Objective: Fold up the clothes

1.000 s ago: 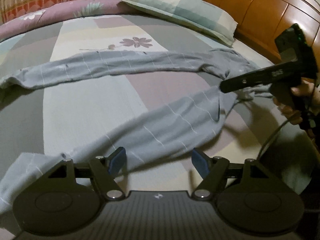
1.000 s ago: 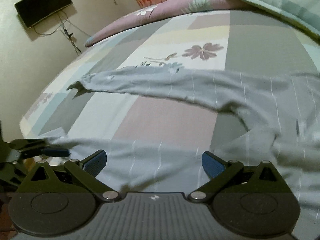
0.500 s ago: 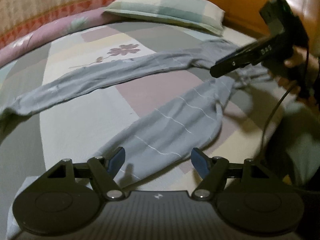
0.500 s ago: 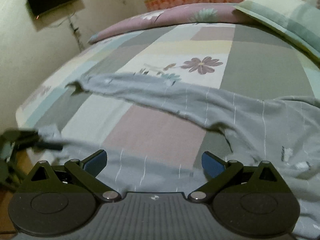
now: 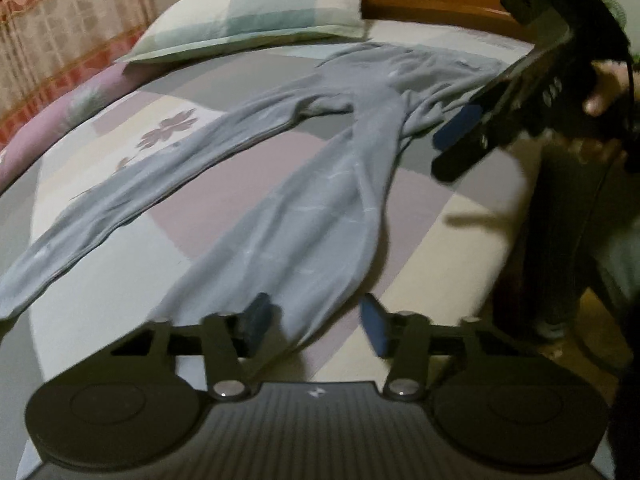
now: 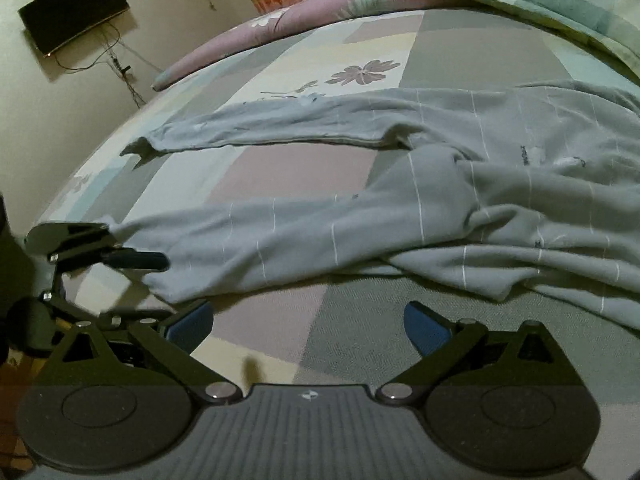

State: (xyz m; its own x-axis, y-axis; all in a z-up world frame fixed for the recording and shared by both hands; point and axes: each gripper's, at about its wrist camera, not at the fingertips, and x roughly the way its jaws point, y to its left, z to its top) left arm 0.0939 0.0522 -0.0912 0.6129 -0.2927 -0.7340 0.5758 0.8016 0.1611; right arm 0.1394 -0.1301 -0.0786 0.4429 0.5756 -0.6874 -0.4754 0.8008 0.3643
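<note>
While one grey garment (image 5: 320, 216) lies on the bed (image 5: 452, 216), two grippers hover.
Pale-striped, two long legs spread apart; left gripper (image 5: 316, 316) fingers closing around a hem, right gripper (image 6: 308, 322) fingers open, empty.

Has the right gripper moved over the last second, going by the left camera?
Yes. The right gripper has swung lower and nearer, from level with the trousers' waist toward the bare bedsheet beside them, its jaws open.
</note>
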